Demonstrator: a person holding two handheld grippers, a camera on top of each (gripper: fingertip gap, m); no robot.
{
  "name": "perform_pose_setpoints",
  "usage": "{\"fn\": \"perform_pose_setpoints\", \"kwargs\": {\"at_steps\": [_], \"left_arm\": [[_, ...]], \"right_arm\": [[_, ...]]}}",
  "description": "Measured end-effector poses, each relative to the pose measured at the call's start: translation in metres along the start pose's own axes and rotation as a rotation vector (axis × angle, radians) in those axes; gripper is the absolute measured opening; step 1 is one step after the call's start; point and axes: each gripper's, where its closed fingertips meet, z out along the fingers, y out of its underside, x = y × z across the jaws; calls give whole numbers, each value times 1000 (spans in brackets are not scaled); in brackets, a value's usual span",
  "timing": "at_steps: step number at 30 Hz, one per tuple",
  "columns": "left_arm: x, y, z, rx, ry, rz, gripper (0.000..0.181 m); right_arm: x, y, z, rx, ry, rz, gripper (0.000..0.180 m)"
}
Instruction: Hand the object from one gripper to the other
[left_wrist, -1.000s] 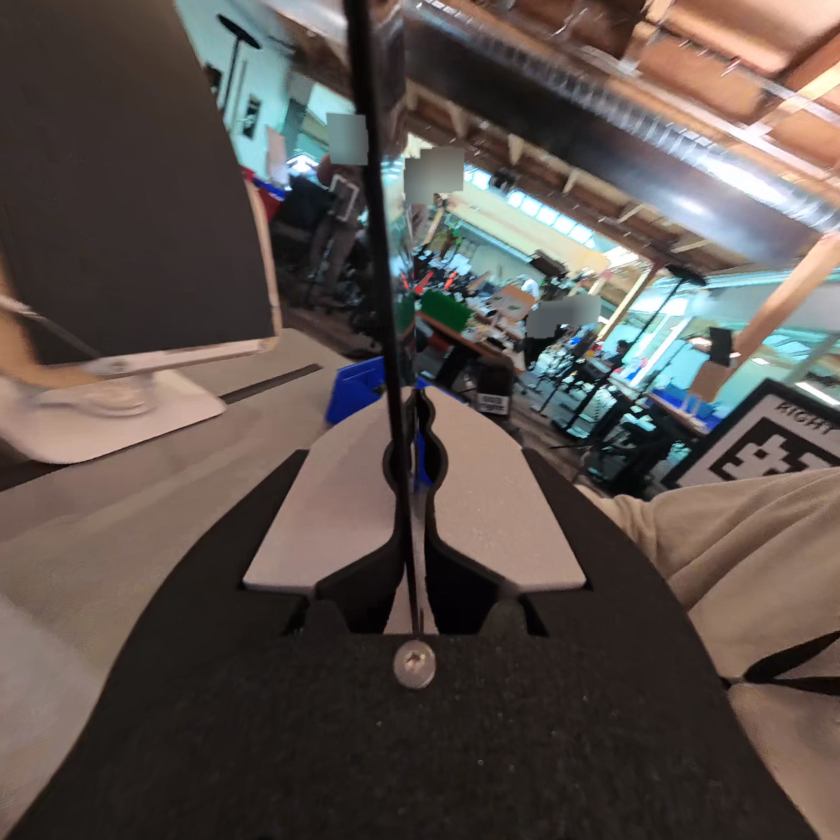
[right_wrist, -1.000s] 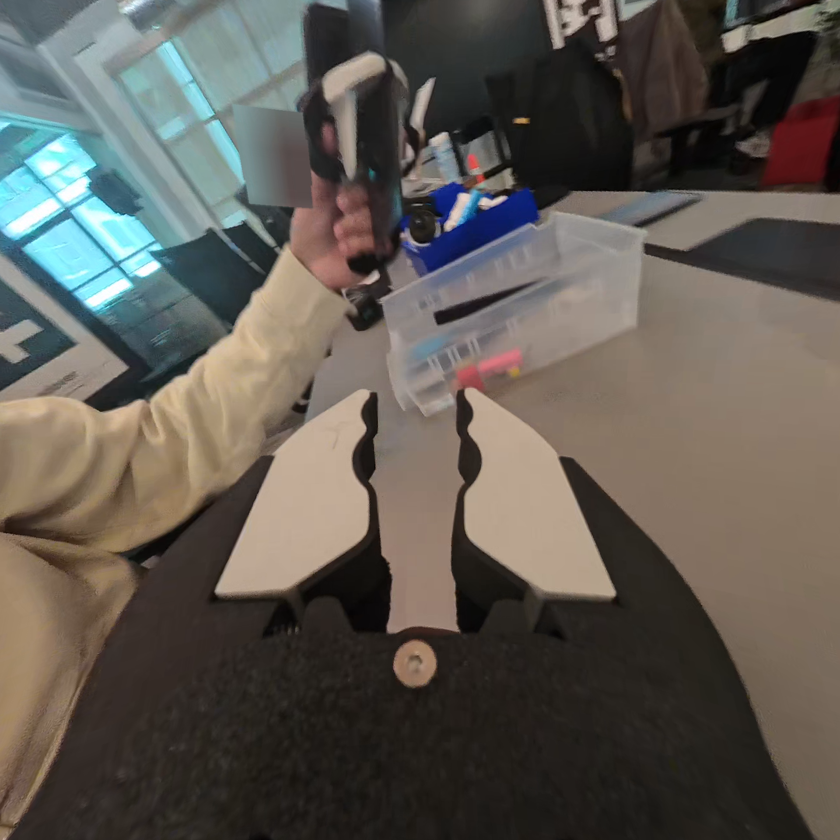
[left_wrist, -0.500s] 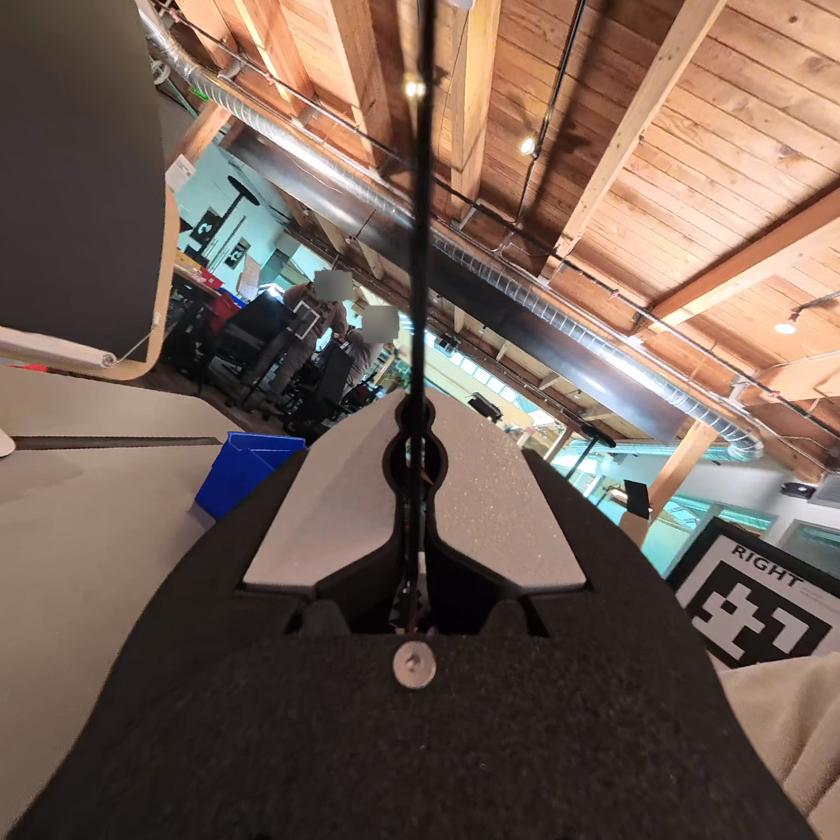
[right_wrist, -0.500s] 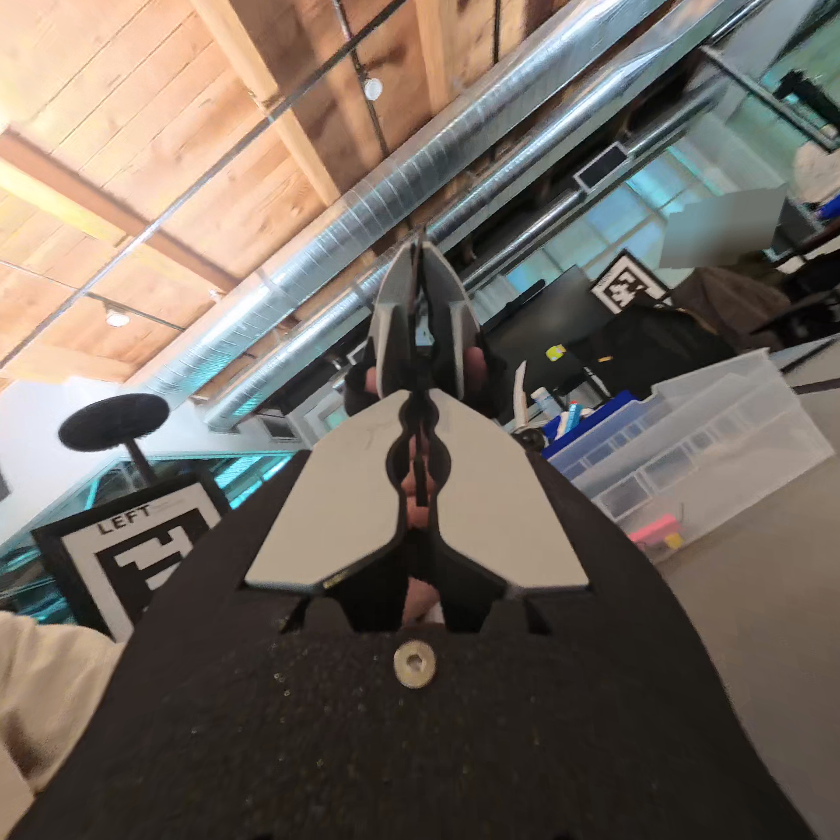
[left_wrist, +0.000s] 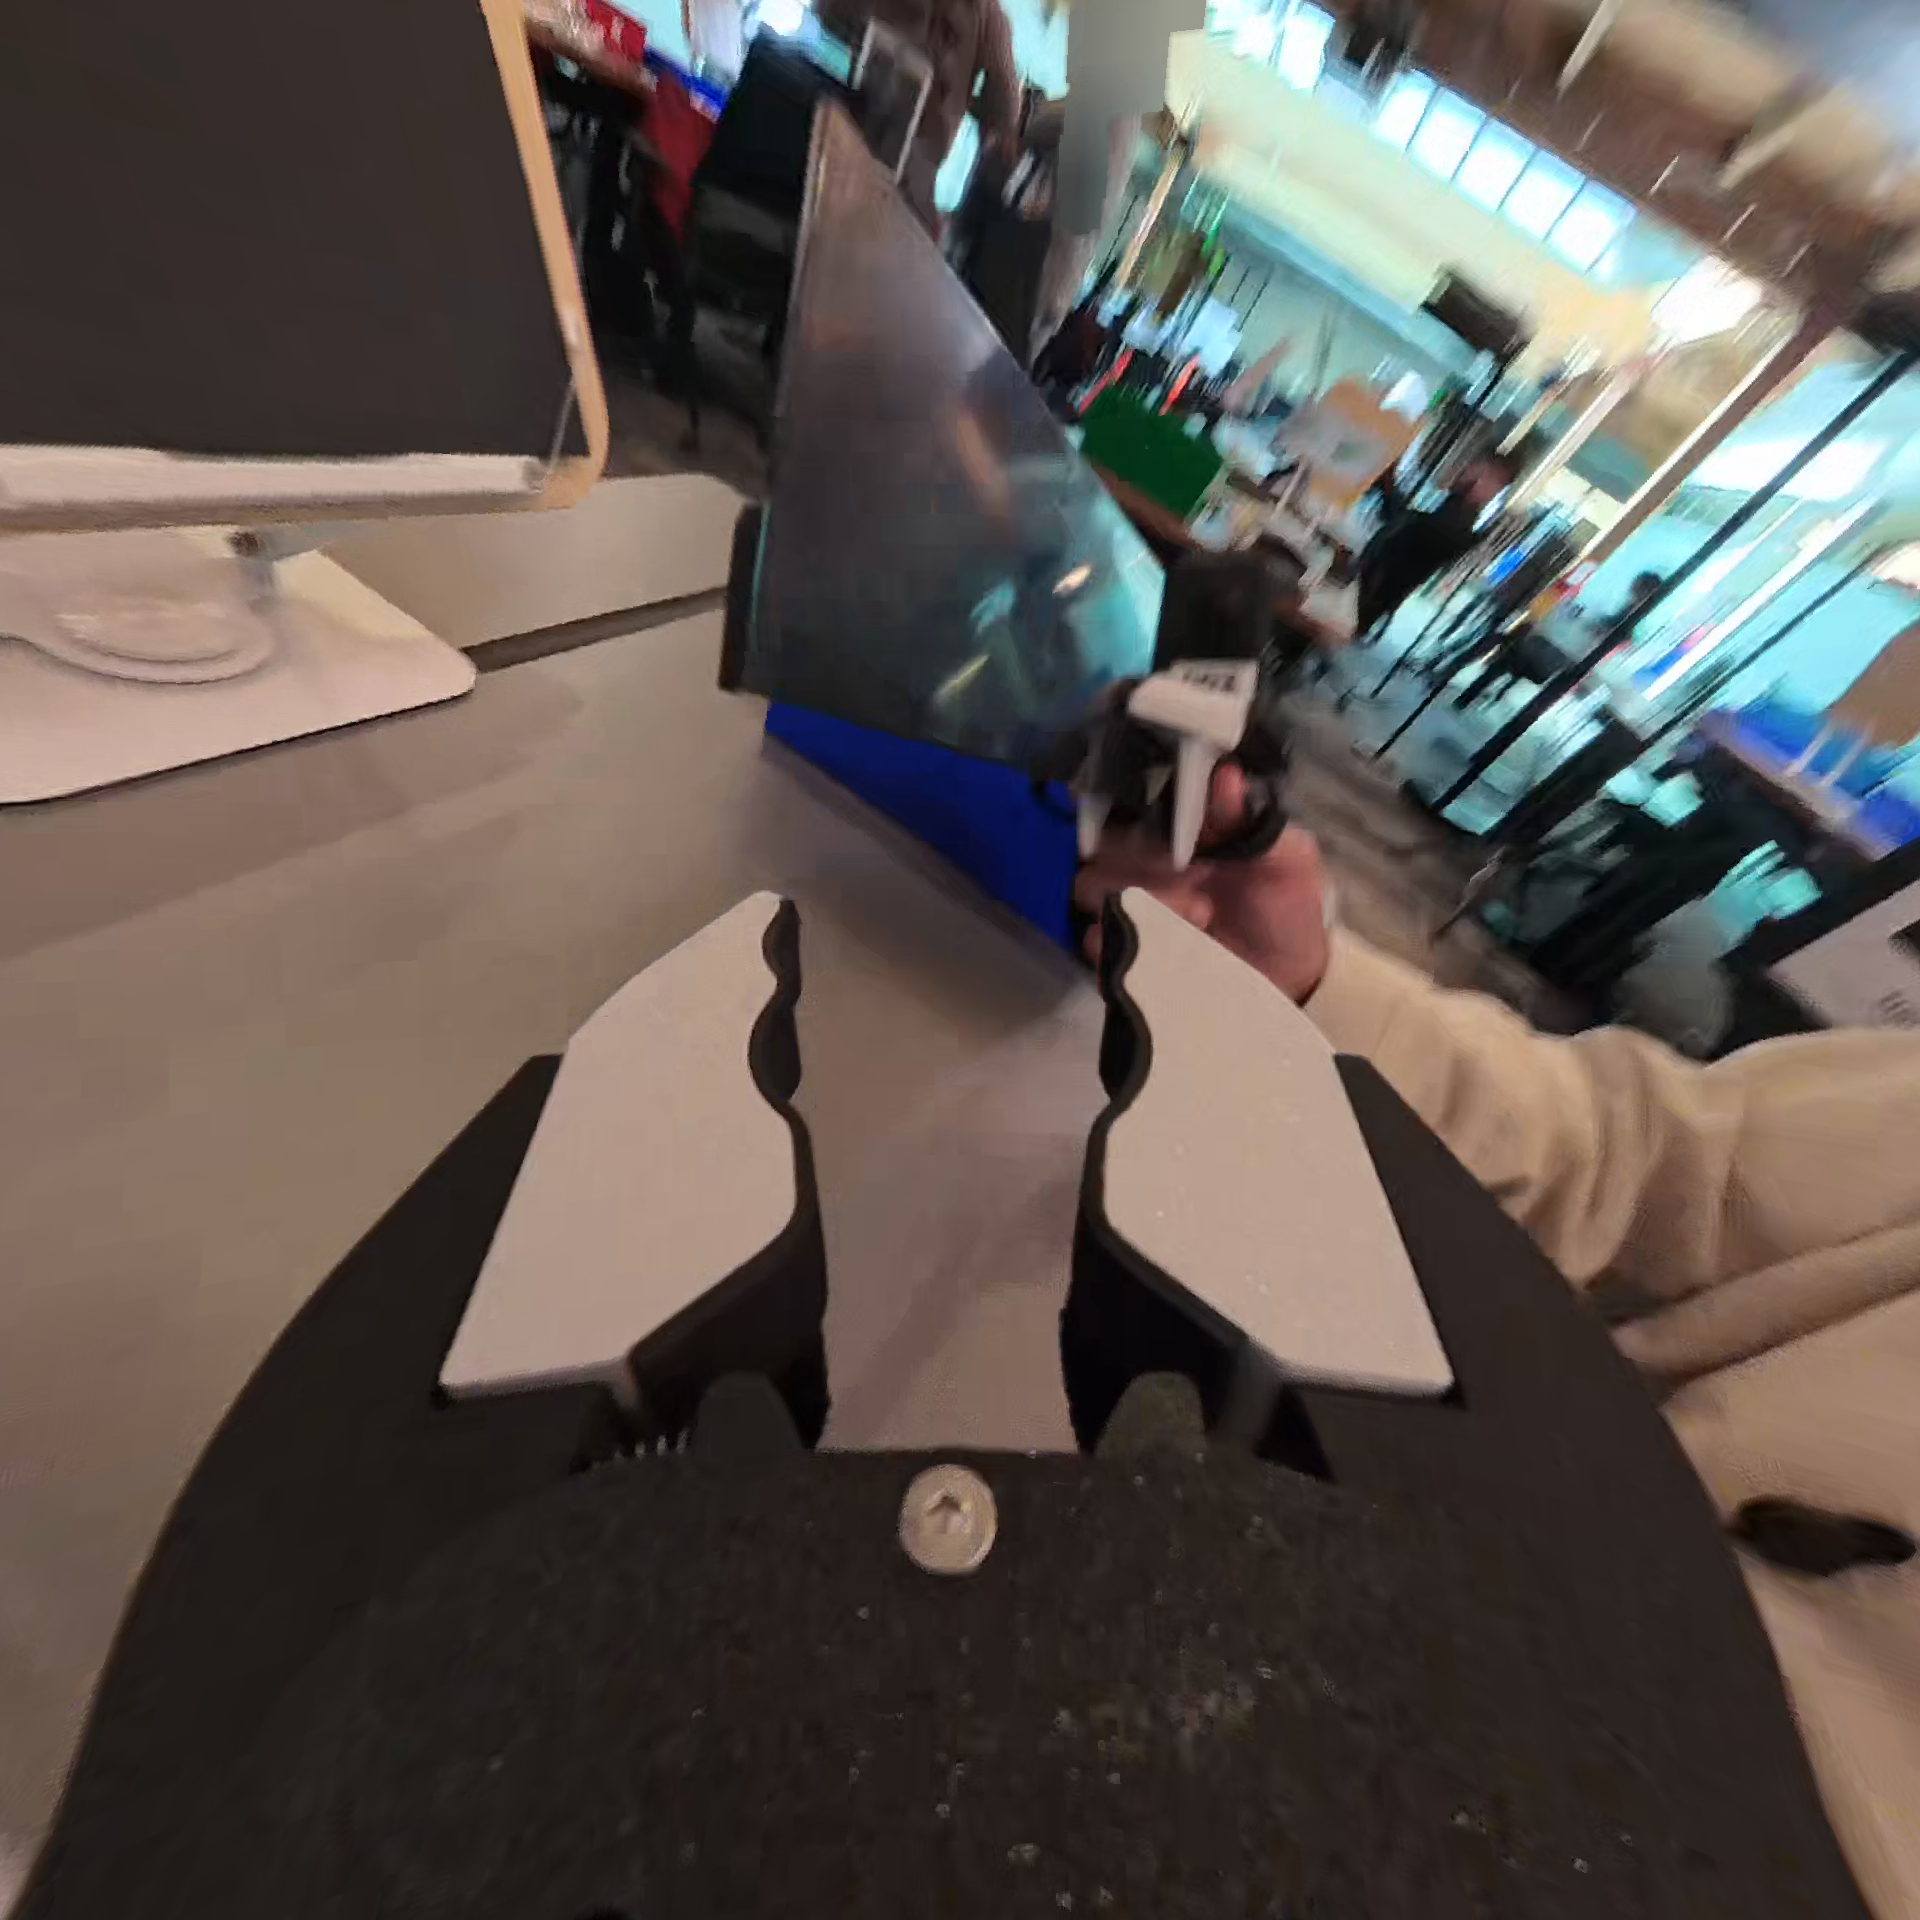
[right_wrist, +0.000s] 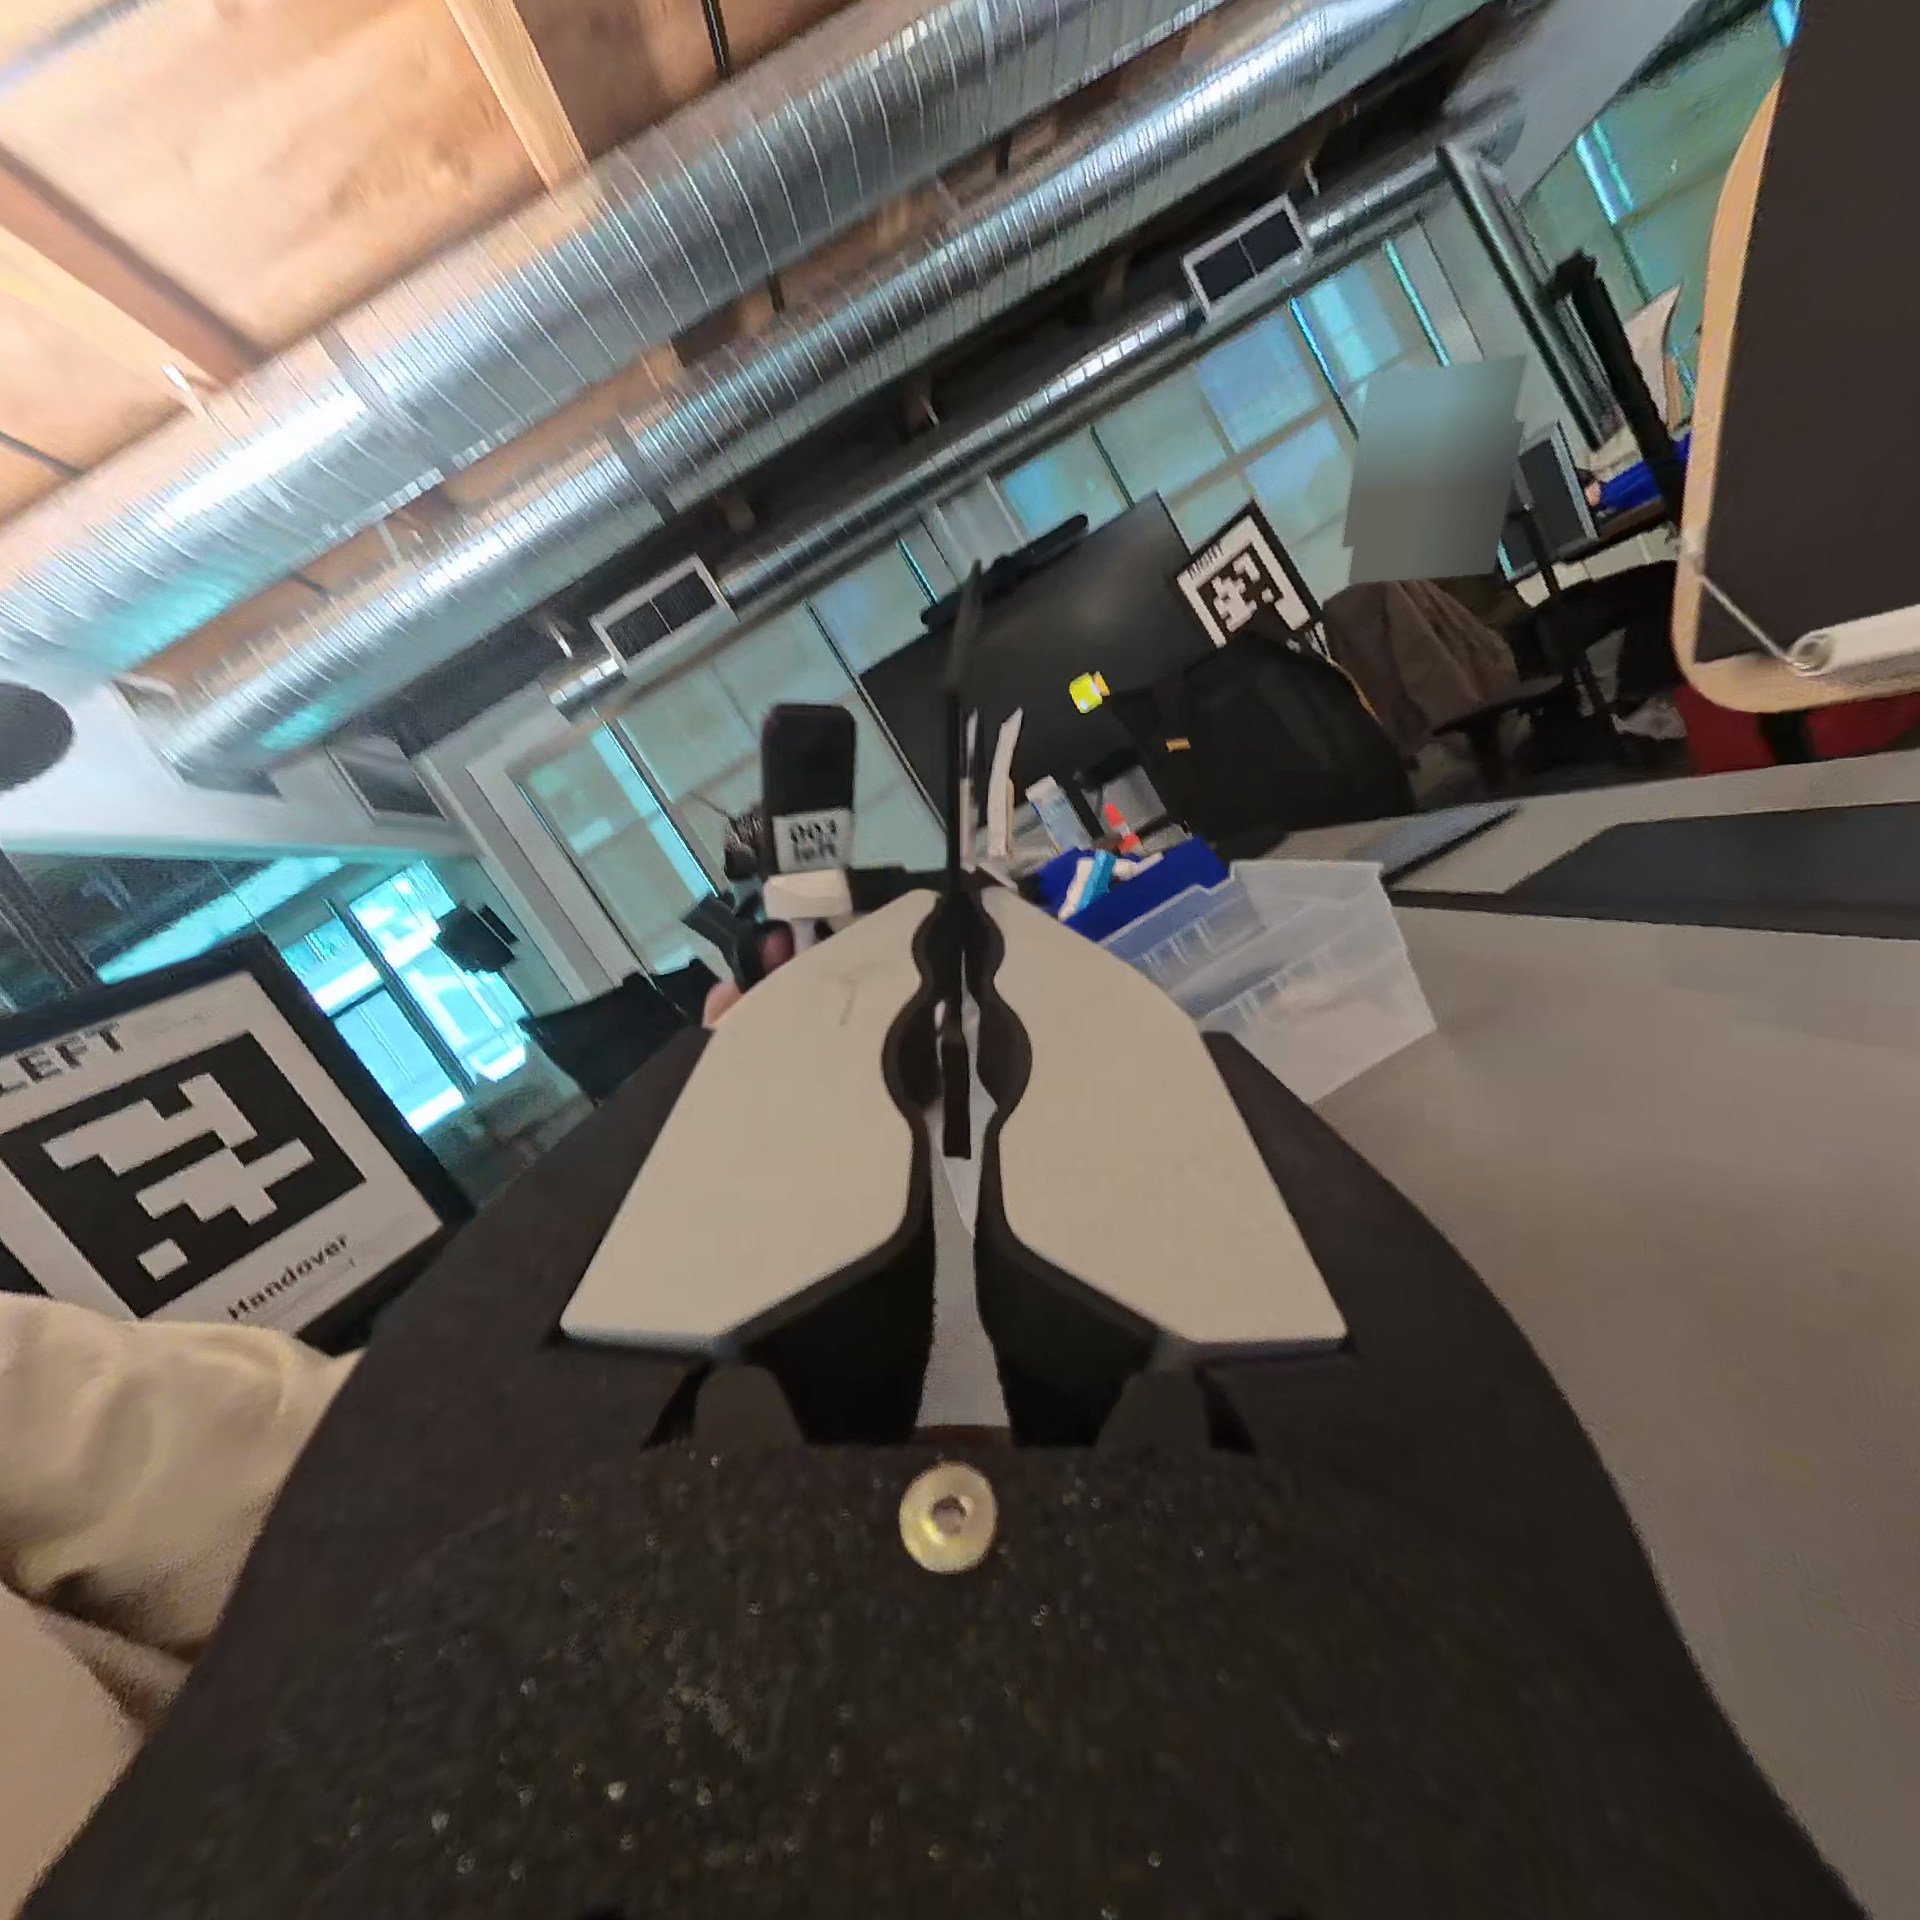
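Note:
The object is a thin dark see-through sheet. In the left wrist view the sheet (left_wrist: 914, 499) stands tilted above the table, held at its lower corner by my right gripper (left_wrist: 1138, 821) in a hand. My left gripper (left_wrist: 951, 904) is open and empty, a short way below and in front of the sheet. In the right wrist view my right gripper (right_wrist: 951, 904) is shut on the sheet (right_wrist: 956, 748), which shows edge-on as a thin black line rising from between the fingers. The black body of the left device (right_wrist: 810, 800) is just behind, to the left.
A monitor (left_wrist: 260, 229) on a white stand (left_wrist: 208, 675) sits at the left on the grey table (left_wrist: 312, 987). A blue bin (left_wrist: 935, 800) lies behind the sheet. A clear plastic bin (right_wrist: 1288, 966) sits at the right. A sleeve (left_wrist: 1558, 1143) reaches in. There is about 15 centimetres between the tips of the two grippers.
The left gripper has opened, let go of the sheet and drawn back and down. The right gripper, open one second ago, is now shut on the sheet and holds it alone.

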Motion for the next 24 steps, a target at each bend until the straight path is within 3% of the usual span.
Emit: {"fn": "perform_pose_setpoints", "kwargs": {"at_steps": [3, 8, 17, 18, 19, 20, 21, 24], "left_arm": [[-9, -7, -27, -62, -121, 138, 52], [19, -6, -43, -82, 59, 152, 52], [19, 28, -10, -200, 140, 87, 54], [17, 32, -5, -211, 129, 99, 51], [17, 35, -1, -214, 132, 111, 37], [20, 35, 0, -203, 159, 122, 12], [24, 33, 1, -181, 188, 122, 4], [27, 35, 2, -203, 231, 63, 2]], "right_arm": [[-6, 2, -6, -150, -28, 0, 2], [-21, 6, -13, -278, -93, -18, 2], [-22, 10, -10, -238, -139, 25, 2], [-23, 12, -10, -238, -152, 37, 2], [-24, 13, -9, -237, -161, 47, 2], [-22, 15, -9, -242, -151, 45, 2], [-17, 16, -9, -244, -121, 22, 2], [-15, 16, -10, -256, -100, -34, 3]]}}
